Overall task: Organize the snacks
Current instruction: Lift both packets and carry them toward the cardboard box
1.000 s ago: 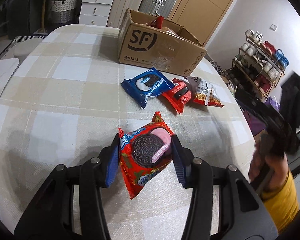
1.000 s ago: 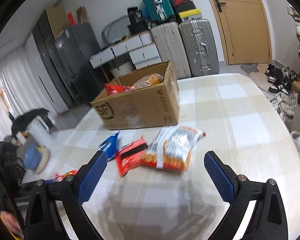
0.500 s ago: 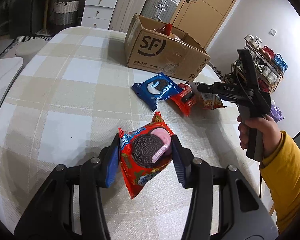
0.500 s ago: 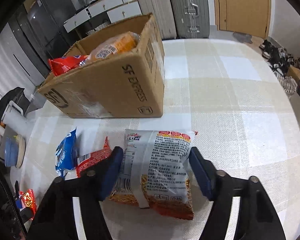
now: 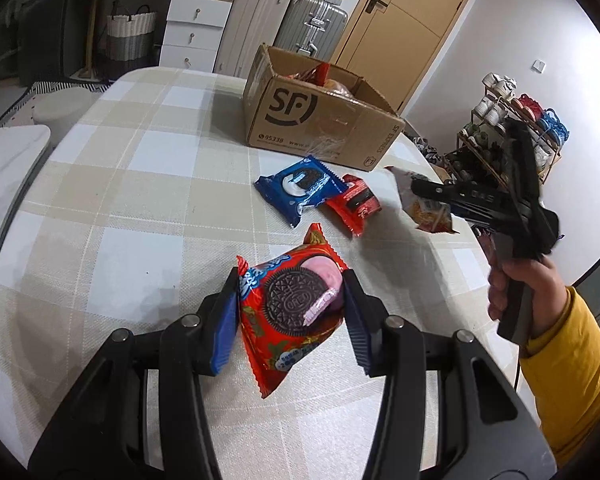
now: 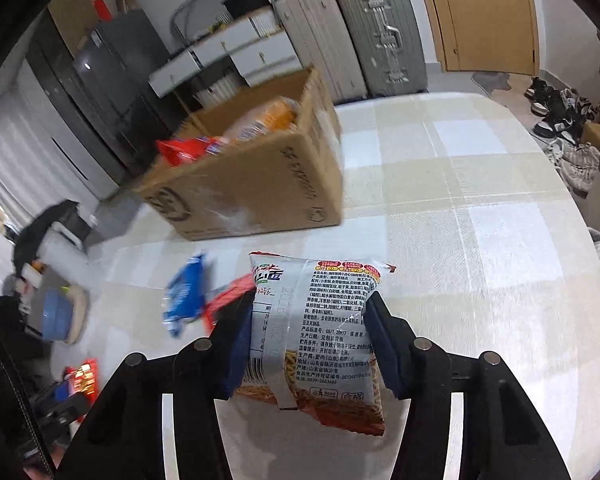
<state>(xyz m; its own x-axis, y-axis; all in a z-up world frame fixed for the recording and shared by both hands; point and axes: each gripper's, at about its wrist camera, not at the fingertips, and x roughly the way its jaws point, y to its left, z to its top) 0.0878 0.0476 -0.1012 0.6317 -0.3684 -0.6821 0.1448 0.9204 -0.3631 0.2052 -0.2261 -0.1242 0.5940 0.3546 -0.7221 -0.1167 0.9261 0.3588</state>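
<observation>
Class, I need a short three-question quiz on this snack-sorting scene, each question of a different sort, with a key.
1. True or false: the left tongs are shut on a red Oreo pack.
2. What do the right tongs grip? A) blue Oreo pack B) noodle snack bag C) nothing
3. How many packs lie loose on the table near the cardboard box?

Key:
1. True
2. B; the jaws have just been closing on it
3. Two: the blue Oreo pack and a small red pack
</observation>
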